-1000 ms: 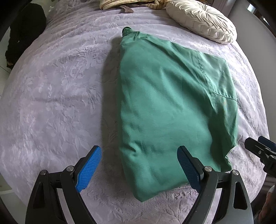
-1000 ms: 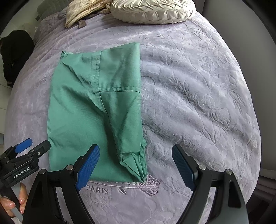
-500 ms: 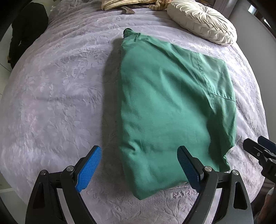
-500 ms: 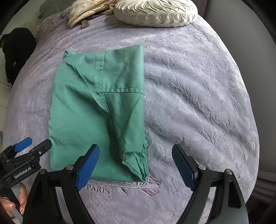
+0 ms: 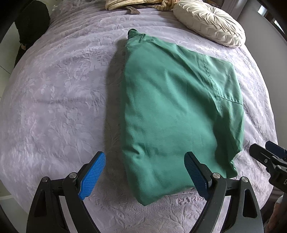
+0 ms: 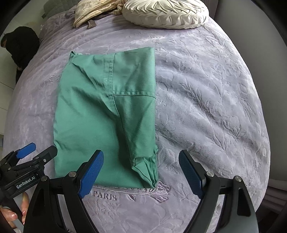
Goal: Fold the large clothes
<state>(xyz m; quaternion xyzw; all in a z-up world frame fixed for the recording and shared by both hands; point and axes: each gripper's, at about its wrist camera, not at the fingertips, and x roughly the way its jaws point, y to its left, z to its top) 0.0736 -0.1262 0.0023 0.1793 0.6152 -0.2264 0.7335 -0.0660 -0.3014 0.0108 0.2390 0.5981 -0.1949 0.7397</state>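
Almost nothing has moved since the earlier frames: the green garment lies where it lay, and my two grippers hang over its near edge as before, with only a slight drift of view.

Nearest me, my left gripper (image 5: pixel 145 173) points down with its blue pads spread wide and empty, straddling the garment's near left corner. My right gripper (image 6: pixel 141 171) is likewise wide and empty, above the near right corner, where a sleeve end (image 6: pixel 146 169) lies bunched.

One green garment (image 5: pixel 175 111) rests on the lilac bedspread (image 5: pixel 59 100), already folded into a thick, roughly rectangular packet, just beyond an embroidered "PARIS" near the bed's edge. It looks soft, light and limp, likely to sag and slip open if lifted by one point. I would judge the two near corners the best hold, pinching all layers together, then carrying them to the far edge.

Farther off sit one round pleated cushion (image 6: pixel 166 13) and one crumpled beige cloth (image 6: pixel 93 11). At far left is a dark shape, possibly a person in black; the view is too warped to say.
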